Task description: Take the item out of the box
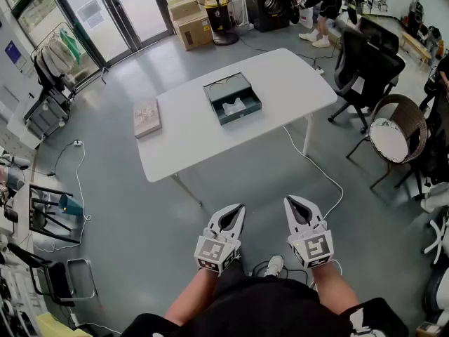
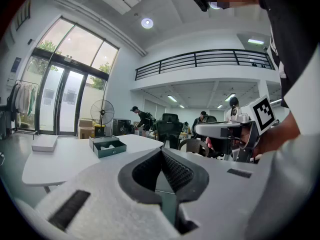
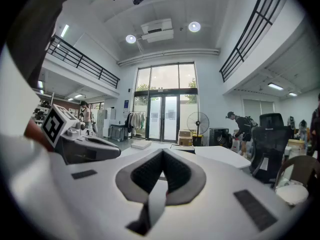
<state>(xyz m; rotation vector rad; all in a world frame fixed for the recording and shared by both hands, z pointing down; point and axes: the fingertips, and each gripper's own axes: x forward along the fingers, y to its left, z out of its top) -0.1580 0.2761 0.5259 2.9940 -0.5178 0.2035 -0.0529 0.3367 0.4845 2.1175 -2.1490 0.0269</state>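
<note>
A white table (image 1: 210,142) stands on grey floor, well apart from the person, with a black office chair (image 1: 368,65) and a round wicker chair (image 1: 393,135) to its right. Near its middle sits an open dark green box (image 1: 242,116); a flat pale box (image 1: 146,118) lies near the left edge. The left gripper (image 1: 239,208) and right gripper (image 1: 290,201) are held side by side close to the person's body, each with jaws pressed together on nothing and touching nothing. A pale item (image 1: 236,105) rests inside the green box. A thin white cable (image 1: 316,163) trails from the table across the floor between table and grippers
</note>
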